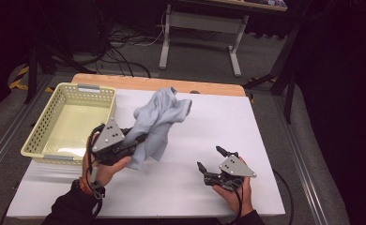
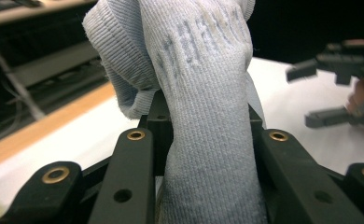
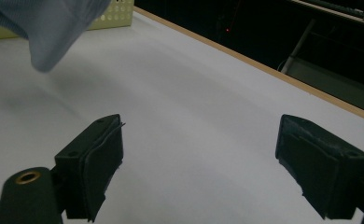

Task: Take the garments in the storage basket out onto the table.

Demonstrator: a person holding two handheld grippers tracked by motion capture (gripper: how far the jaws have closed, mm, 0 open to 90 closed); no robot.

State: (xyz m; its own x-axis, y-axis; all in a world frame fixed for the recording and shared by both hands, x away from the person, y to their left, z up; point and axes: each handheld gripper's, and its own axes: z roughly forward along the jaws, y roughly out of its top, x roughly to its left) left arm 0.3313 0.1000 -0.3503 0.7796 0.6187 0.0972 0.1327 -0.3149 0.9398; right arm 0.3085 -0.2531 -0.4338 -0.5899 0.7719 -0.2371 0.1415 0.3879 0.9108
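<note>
A light grey-blue sock hangs bunched above the white table top, and my left gripper is shut on it. In the left gripper view the ribbed sock is squeezed between the two black jaws and drapes over them, hiding the fingertips. My right gripper rests low over the table at the right front, jaws wide open with nothing between them. Its pads stand far apart above bare white surface, and a corner of the sock hangs at the upper left.
A pale yellow perforated basket stands at the table's left side, close to my left hand. The white sheet covers a wooden table whose edge runs along the far side. Beyond are cables and a desk frame.
</note>
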